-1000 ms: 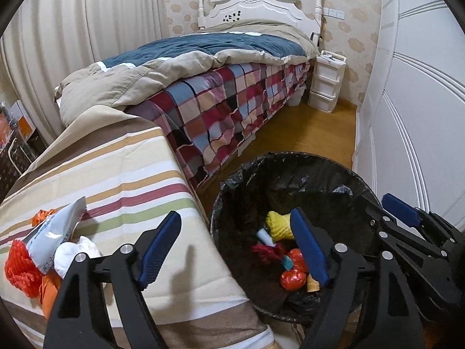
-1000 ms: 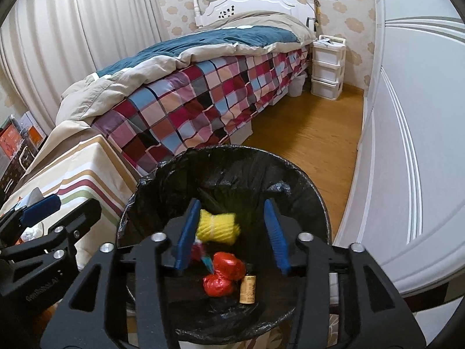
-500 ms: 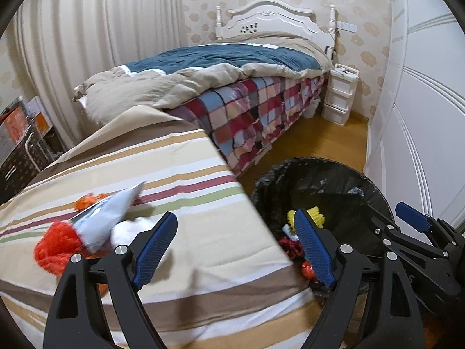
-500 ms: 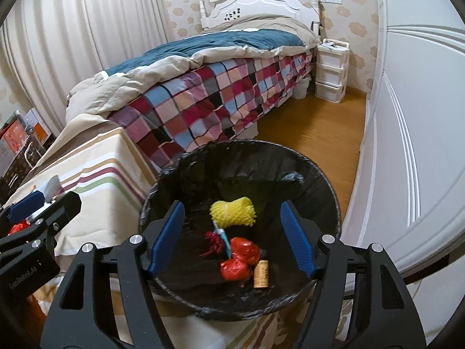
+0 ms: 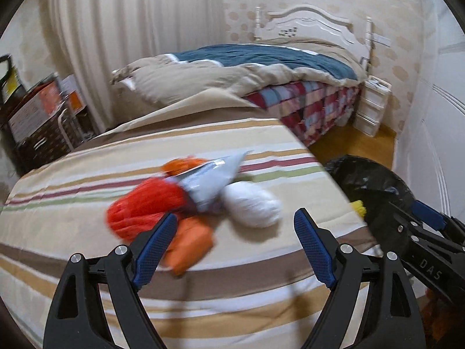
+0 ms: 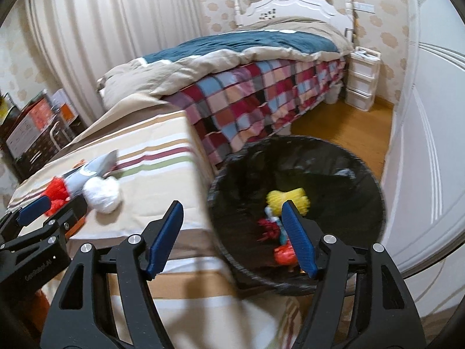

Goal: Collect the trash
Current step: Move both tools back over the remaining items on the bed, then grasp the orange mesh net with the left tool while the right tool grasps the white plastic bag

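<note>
Both tools spread and empty, left tool (image 5: 234, 244) nearer: trash pile (image 5: 191, 200) lies just ahead on striped table (image 5: 87, 168), bin (image 6: 296, 203) off to its right.

A: How does the left gripper (image 5: 235, 242) stand?
B: Tilted downward, its 2 blue pads (image 5: 155, 250) wide apart with nothing pressed between them.
A: And the right gripper (image 6: 232, 237)?
B: Also angled down, jaws spread and empty; it sits just right of the left one.
</note>
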Demonstrator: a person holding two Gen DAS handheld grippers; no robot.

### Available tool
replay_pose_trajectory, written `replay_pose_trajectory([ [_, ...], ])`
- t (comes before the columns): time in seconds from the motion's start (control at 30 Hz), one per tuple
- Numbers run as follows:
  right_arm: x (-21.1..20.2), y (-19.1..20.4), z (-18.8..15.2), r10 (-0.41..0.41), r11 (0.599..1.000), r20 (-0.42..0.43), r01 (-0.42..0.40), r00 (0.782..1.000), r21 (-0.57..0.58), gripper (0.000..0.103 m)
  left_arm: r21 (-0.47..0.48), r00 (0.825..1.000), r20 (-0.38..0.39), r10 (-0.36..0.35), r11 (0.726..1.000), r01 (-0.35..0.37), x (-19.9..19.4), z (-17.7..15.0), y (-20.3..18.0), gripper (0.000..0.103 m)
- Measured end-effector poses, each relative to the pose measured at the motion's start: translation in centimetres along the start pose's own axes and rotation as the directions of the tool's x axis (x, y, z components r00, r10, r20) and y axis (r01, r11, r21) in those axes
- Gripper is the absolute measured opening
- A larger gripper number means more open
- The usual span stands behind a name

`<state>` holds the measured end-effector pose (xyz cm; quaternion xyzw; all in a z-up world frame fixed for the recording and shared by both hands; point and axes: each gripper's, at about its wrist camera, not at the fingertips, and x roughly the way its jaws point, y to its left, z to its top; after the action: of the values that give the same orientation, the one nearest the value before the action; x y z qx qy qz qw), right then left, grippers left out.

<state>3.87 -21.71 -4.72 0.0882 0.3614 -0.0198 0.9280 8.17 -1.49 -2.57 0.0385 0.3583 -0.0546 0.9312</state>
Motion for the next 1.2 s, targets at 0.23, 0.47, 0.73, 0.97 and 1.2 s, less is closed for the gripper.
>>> replay_pose_trajectory([
  [0.23,0.4,3.8,-1.0,0.044,0.997,-0.036,-0.046,0.998,-0.054,0.069,-0.069,0.998,-0.019,0.055,0.996,-0.057,-0.6,-1.3,4.5,0.082],
  [0.47,0.8,6.5,-1.3,0.062,0.992,-0.056,-0.067,0.997,-0.102,0.069,-0.109,0.995,-0.046,0.086,0.99,-0.09,-0.1,-2.2,7.2,0.082],
  [0.73,2.0,8.1,-0.7,0.062,0.989,-0.072,-0.071,0.995,-0.128,0.069,-0.11,0.996,-0.058,0.069,0.991,-0.075,1.1,-1.4,8.5,0.083],
  [0.97,2.7,8.8,-0.3,0.061,0.988,-0.085,-0.072,0.995,-0.136,0.069,-0.065,0.997,-0.068,0.037,0.997,-0.042,2.3,-0.9,8.5,0.085],
  [1.2,2.9,9.0,-0.4,0.059,0.988,-0.091,-0.071,0.994,-0.137,0.07,-0.076,0.996,-0.09,-0.02,0.997,0.013,3.2,-0.5,9.3,0.085],
])
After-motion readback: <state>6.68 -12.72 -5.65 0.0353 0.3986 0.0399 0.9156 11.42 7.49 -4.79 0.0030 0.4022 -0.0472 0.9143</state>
